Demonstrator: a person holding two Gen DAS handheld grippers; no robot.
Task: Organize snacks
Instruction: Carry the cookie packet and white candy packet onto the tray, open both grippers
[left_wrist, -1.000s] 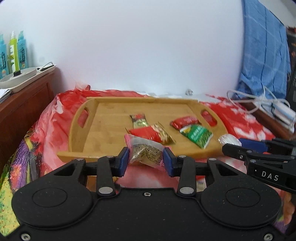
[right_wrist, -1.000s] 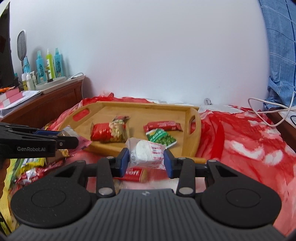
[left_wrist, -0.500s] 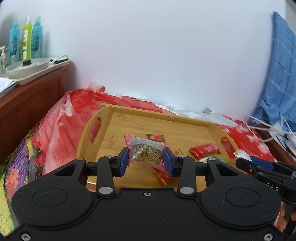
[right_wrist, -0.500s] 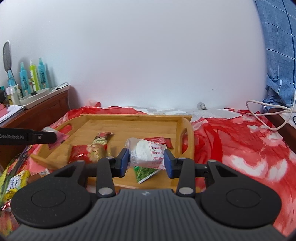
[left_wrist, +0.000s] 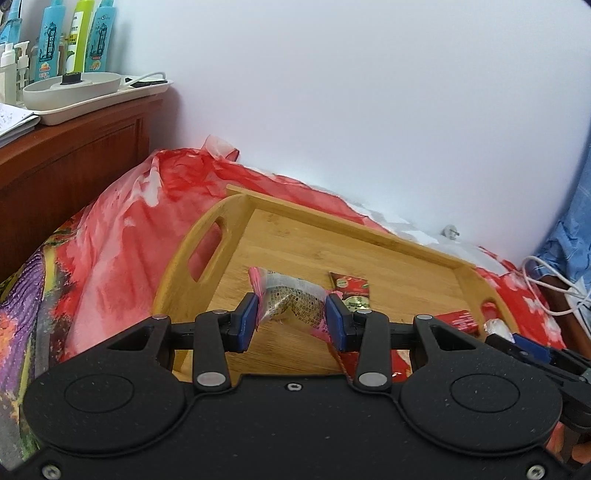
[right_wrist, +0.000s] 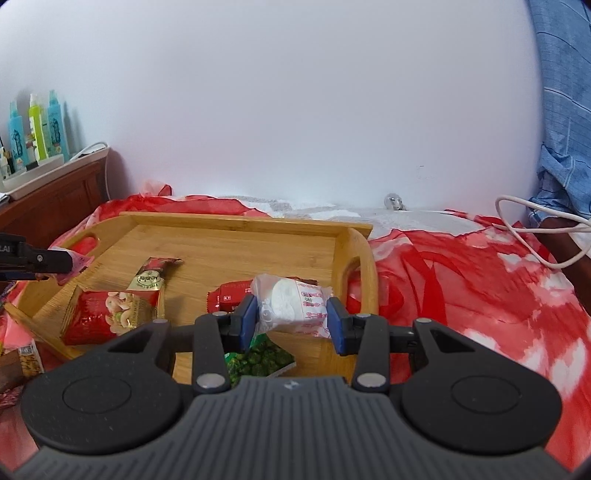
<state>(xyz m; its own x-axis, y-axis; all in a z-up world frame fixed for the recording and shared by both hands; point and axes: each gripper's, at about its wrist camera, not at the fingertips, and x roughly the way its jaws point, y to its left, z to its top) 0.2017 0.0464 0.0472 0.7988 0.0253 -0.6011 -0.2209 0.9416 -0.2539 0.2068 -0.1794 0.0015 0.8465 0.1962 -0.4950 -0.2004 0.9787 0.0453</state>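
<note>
A bamboo tray (left_wrist: 369, 236) (right_wrist: 236, 221) lies on a red cloth. My left gripper (left_wrist: 291, 319) is shut on a pink-edged snack packet (left_wrist: 291, 299) and holds it over the tray's left half. My right gripper (right_wrist: 291, 319) is shut on a white wrapped snack (right_wrist: 291, 302) over the tray's right end. In the tray lie a red nut bag (right_wrist: 107, 314), a small red-and-gold sachet (right_wrist: 151, 277) (left_wrist: 351, 290), a red bar (right_wrist: 229, 299) (left_wrist: 460, 319) and a green pea packet (right_wrist: 258, 360). The left gripper's tip (right_wrist: 37, 260) shows at the right wrist view's left edge.
A wooden cabinet (left_wrist: 74, 147) at the left carries bottles (left_wrist: 74, 37) and a white dish (left_wrist: 74, 88). A white cable (right_wrist: 535, 229) and blue cloth (right_wrist: 565, 110) lie at the right. More snack packets (right_wrist: 26, 358) sit on the cloth left of the tray.
Both grippers have moved forward over the tray, each still holding its packet. The left one has shifted toward the tray's left end and the right one toward its right end.
</note>
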